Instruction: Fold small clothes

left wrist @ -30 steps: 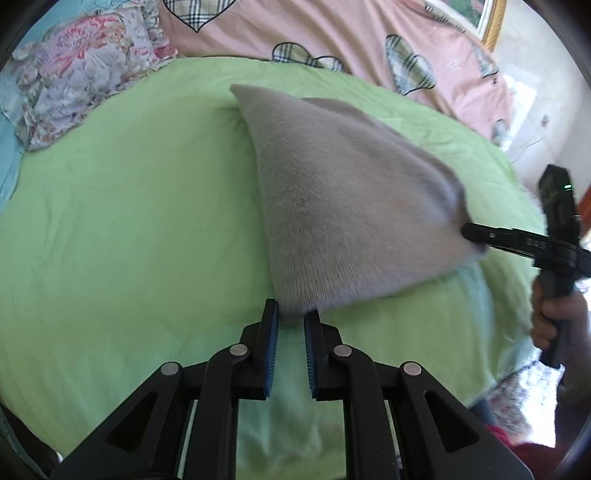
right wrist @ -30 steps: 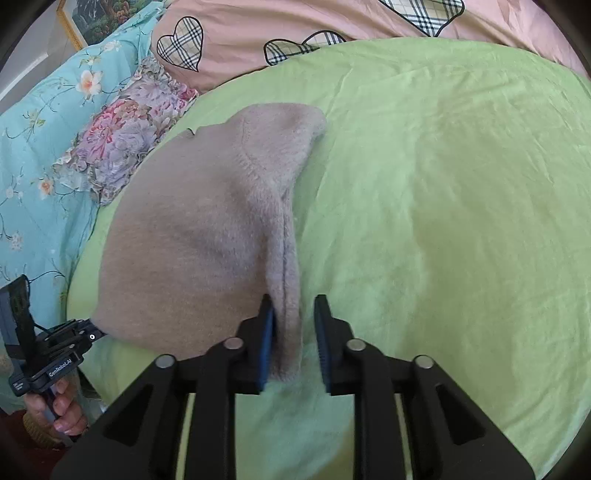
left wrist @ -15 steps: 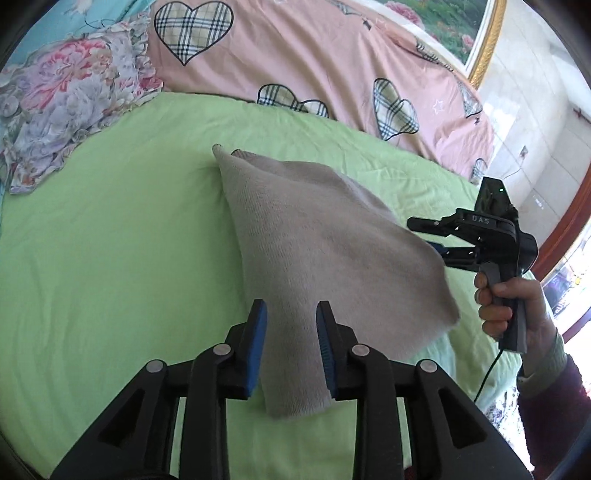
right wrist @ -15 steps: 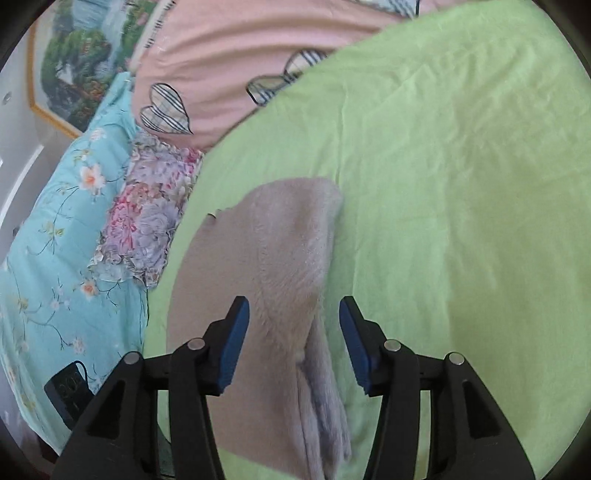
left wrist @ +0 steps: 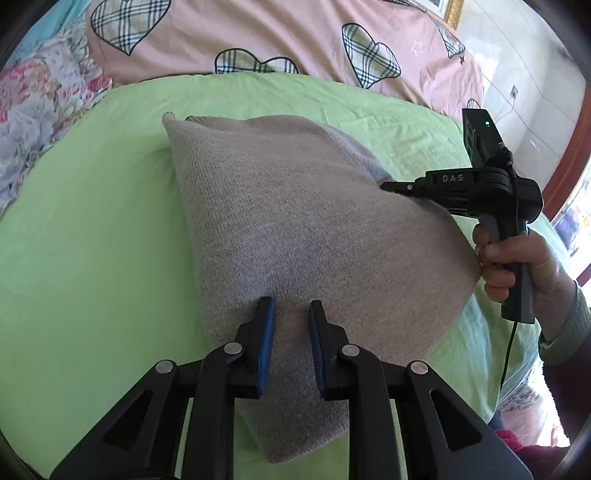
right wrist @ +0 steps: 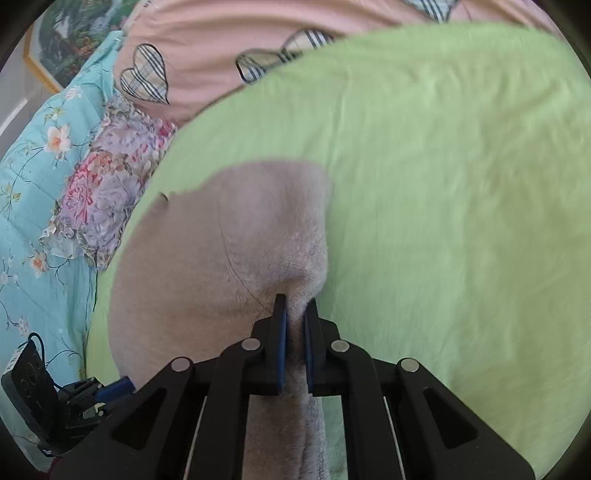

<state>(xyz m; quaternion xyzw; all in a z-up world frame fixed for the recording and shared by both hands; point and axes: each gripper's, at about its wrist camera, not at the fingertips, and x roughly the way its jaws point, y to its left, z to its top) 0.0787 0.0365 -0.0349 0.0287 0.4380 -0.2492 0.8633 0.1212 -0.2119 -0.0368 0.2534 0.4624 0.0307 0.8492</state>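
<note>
Both grippers tilt down over the beige knit garment [left wrist: 295, 221] lying on the green bedsheet [left wrist: 92, 240]. The right gripper [right wrist: 294, 314] is clenched on a bunched ridge of it; its fingertips are buried in the fabric. The left gripper [left wrist: 291, 314] is closing, pads astride the cloth, not yet pressing.

A bed [left wrist: 92, 229] under a light green sheet [right wrist: 443, 184] fills both views, lit by bright daylight. At its far edge lies a pink quilt [left wrist: 258, 33] with plaid hearts, with a ruffled floral pillow [right wrist: 107, 192] and a turquoise flowered cover [right wrist: 33, 177] at the far left. A gold-framed picture [right wrist: 62, 44] hangs on the wall behind, and to the far right is pale tiled wall [left wrist: 524, 92] beside a dark wooden frame [left wrist: 569, 173].
</note>
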